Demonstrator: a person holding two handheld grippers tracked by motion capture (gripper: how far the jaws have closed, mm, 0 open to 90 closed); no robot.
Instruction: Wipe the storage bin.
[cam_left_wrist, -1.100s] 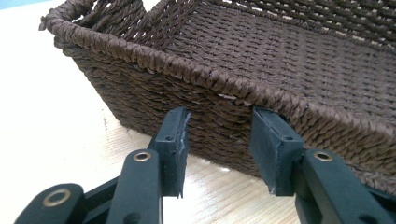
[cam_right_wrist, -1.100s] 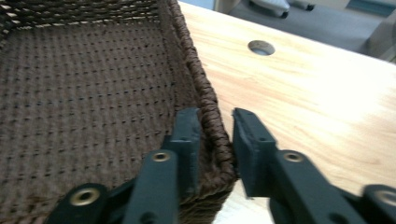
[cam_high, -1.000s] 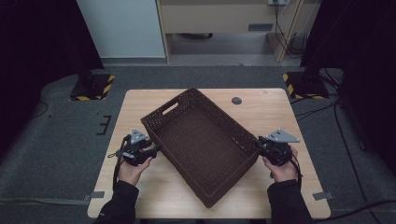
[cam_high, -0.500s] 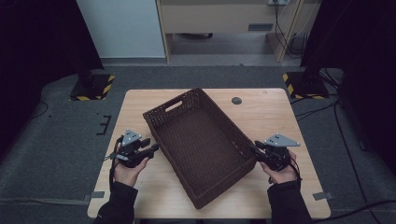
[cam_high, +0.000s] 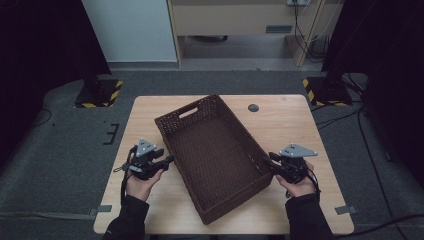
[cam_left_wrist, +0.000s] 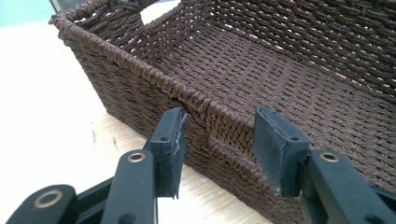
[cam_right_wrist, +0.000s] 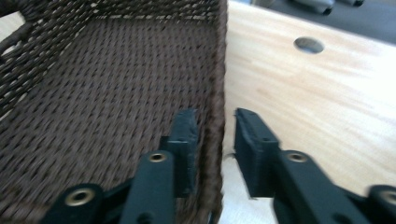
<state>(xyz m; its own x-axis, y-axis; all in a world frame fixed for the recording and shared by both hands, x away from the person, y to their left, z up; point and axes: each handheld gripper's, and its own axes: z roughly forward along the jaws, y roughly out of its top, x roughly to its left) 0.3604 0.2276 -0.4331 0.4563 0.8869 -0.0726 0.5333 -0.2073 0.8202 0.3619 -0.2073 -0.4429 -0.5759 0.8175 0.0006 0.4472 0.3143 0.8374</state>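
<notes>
My right hand-held gripper (cam_right_wrist: 212, 135) straddles the dark brown woven rectangular basket's (cam_high: 212, 155) stiff, light-looking rim, jaws apart, while my left hand-held gripper (cam_left_wrist: 219, 140) gapes beside its opposite wall.

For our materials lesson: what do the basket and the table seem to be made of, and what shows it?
Basket: dark brown woven fibre, perhaps wicker or paper cord; twisted strands and a braided rim show, matte. Table: pale wood or wood laminate; fine grain lines, smooth with a slight sheen.

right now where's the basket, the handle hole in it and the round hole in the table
basket (cam_high: 212, 155), high view, on its woven floor
handle hole (cam_high: 188, 113), high view, on the cutout in the far end wall
round hole (cam_high: 253, 107), high view, on the dark disc in the tabletop
</notes>
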